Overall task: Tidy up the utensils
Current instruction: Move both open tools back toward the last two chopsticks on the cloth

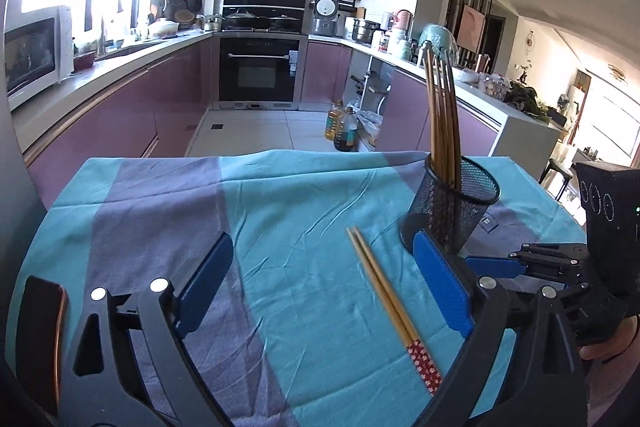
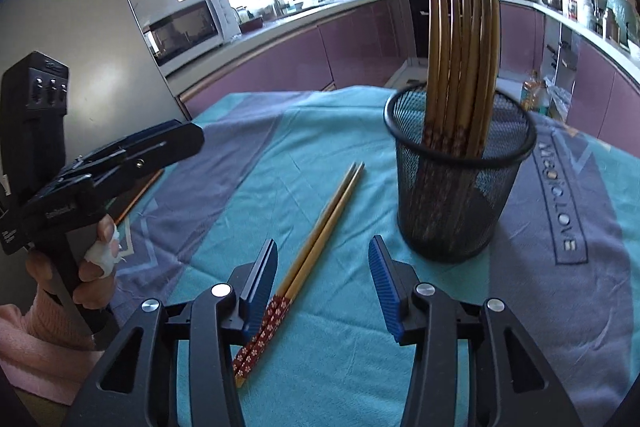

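A pair of wooden chopsticks with red flowered ends [image 1: 384, 291] [image 2: 320, 227] lies flat on the teal and purple tablecloth [image 1: 280, 211]. A black mesh cup [image 1: 456, 203] [image 2: 460, 179] stands upright to their right and holds several more chopsticks. My left gripper [image 1: 322, 247] is open wide with the loose pair between its jaws, untouched; its right finger [image 1: 440, 279] is close to the cup. My right gripper [image 2: 323, 247] is open too, and the pair's red ends pass under its left finger [image 2: 260, 287]. Each gripper shows in the other's view, held by a hand.
A dark flat board with a copper-coloured edge [image 1: 40, 339] [image 2: 136, 195] lies at the table's left. Beyond the table's far edge are the kitchen floor, purple cabinets, an oven [image 1: 258, 71], a microwave [image 2: 188, 27] and oil bottles [image 1: 342, 129].
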